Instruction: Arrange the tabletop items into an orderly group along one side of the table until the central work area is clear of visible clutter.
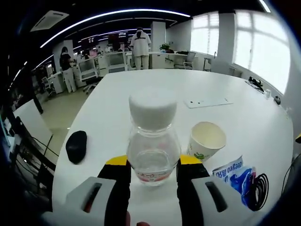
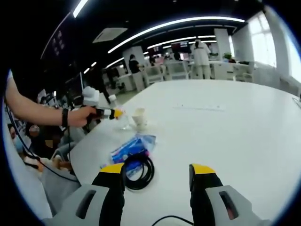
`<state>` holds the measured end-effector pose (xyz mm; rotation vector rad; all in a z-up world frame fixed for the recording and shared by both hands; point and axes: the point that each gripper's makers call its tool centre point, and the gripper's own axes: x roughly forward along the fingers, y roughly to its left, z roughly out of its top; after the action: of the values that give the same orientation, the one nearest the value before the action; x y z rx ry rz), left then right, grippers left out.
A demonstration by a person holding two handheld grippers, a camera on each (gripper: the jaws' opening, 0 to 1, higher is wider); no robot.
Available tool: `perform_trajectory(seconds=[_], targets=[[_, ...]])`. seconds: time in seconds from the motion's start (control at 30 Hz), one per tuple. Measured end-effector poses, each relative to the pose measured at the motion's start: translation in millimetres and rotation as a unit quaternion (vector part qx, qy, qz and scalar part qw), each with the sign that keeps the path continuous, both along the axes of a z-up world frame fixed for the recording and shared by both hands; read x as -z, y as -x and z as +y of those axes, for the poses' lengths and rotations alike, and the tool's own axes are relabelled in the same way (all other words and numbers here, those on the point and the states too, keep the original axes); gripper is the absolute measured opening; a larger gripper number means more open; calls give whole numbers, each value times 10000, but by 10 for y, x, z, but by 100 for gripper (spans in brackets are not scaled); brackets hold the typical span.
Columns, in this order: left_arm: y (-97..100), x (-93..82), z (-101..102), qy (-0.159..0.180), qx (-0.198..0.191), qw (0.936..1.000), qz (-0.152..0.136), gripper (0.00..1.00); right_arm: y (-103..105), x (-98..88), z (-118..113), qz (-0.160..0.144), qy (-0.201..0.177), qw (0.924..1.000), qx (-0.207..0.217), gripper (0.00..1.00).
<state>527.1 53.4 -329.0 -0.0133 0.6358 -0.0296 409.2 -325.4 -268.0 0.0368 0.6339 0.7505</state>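
Left gripper (image 1: pixel 153 173): jaws closed against both sides of a clear bottle (image 1: pixel 153 141) with a white cap, which stands upright on the white surface (image 1: pixel 244 122) directly at 12 o'clock of the jaws; at 2 o'clock of the bottle, just beside it, an upright paper cup (image 1: pixel 207 140); at 4 o'clock, a blue-and-white packet (image 1: pixel 235 173) lying flat with a coiled black cable (image 1: pixel 257 190) touching its far edge; at 9 o'clock, apart from the bottle, a black mouse (image 1: pixel 76 146) near the surface's edge.

Right gripper (image 2: pixel 157 181): jaws apart, nothing between them, above bare surface; the black cable lies just beside the left jaw at 11 o'clock, the packet touching it beyond; further on at 11 o'clock, the left gripper, held in a person's hand (image 2: pixel 80 115), at the bottle beside the cup.
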Motion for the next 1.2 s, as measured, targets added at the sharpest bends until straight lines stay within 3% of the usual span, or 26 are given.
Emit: perform_trajectory(seconds=[0.5, 0.97, 1.2], targets=[[-122, -48, -210, 85, -134, 9999, 14, 35, -41, 17, 22, 22, 10, 10000, -26, 54], [-243, -18, -160, 127, -168, 9997, 77, 36, -24, 46, -5, 61, 10, 10000, 4, 55], [-254, -84, -164, 515, -219, 9984, 6, 40, -20, 51, 26, 69, -5, 10000, -35, 55]])
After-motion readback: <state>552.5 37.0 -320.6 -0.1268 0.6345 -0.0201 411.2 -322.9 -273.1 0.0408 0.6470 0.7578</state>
